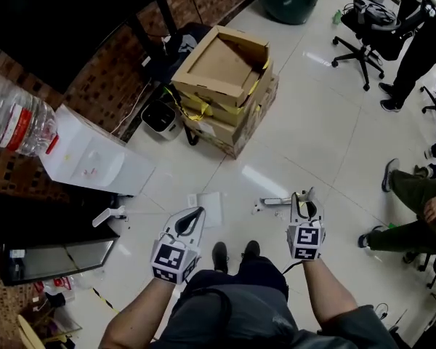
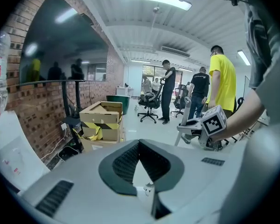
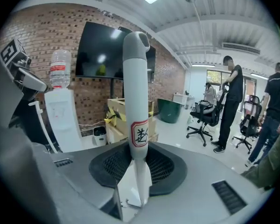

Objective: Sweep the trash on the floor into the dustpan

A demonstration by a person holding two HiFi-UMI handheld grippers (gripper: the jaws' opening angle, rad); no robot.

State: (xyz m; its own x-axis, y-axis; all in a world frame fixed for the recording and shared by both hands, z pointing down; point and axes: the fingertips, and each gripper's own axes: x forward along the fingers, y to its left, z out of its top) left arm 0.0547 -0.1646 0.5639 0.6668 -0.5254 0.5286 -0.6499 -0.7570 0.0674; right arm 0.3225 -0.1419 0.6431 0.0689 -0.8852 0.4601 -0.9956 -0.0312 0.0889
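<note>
Plastic, likely light, stiff and slick: the right gripper point(image 3: 135, 168) clamps the white handle point(image 3: 134, 92) squarely across its shaft. The left gripper point(image 2: 139, 146) has its jaws together on nothing.

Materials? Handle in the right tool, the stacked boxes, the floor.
Handle: likely moulded plastic; smooth, matte off-white, with a rounded cap and a printed label.
Boxes: cardboard; dull brown, folded flaps.
Floor: probably glazed tile; pale and glossy, with bright light reflections and faint joint lines.

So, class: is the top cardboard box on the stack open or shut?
Open. The top cardboard box has its flaps raised, and the head view looks down onto its bare inner floor.
</note>
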